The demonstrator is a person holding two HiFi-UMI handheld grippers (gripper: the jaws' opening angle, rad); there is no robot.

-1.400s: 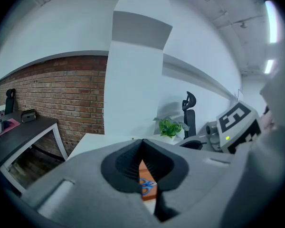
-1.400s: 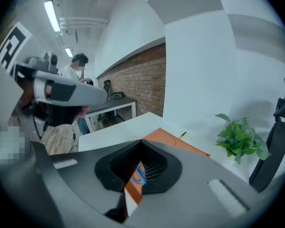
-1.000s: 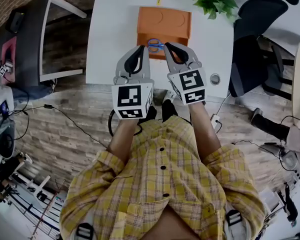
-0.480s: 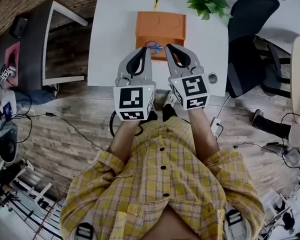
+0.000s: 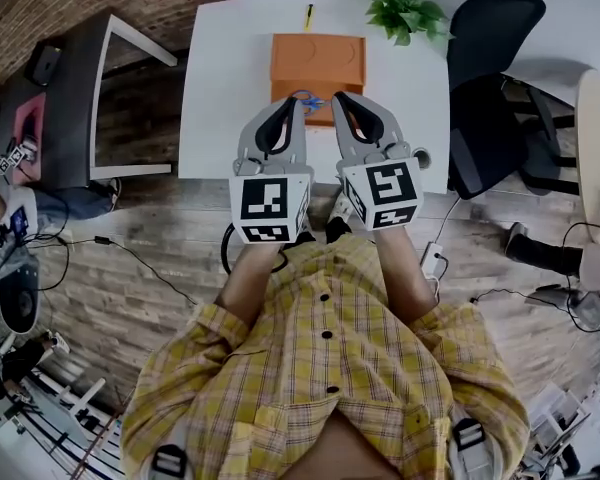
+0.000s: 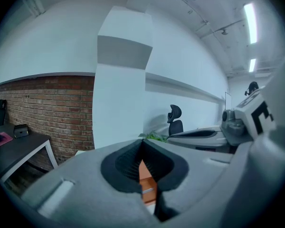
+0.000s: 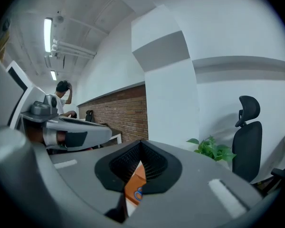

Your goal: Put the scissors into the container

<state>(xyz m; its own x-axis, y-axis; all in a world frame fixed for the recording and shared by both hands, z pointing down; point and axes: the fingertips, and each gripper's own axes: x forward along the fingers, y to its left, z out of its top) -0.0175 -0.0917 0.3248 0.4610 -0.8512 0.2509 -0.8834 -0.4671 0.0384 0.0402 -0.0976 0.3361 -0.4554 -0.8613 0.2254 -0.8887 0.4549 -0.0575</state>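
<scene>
So both grippers are hovering side by side over the near edge of the white table point(image 5: 220, 78); the left gripper point(image 5: 298, 102) is showing its jaws pressed together at the tips with nothing between them, and the right gripper point(image 5: 336, 99) is doing exactly the same, jaws closed and empty; the scissors point(image 5: 305, 96) are lying right at the near edge of the orange container point(image 5: 318, 58), blue handles peeking out in the narrow gap between the two sets of tips, just beyond them and not touched by either as far as I'm seeing; I can't tell if the scissors are sitting fully inside the container or resting on its front rim; the rest of the container is looking bare, just a couple of round shapes in its floor; in the right gripper view a bit of blue handle point(image 7: 138, 193) is showing through the slot under the closed jaws with the container point(image 7: 133, 182) behind it; the left gripper view is only catching a strip of the container point(image 6: 145, 177); a yellow pencil point(image 5: 308, 16) and a green plant point(image 5: 405, 10) are sitting beyond the container, well apart from the grippers.
</scene>
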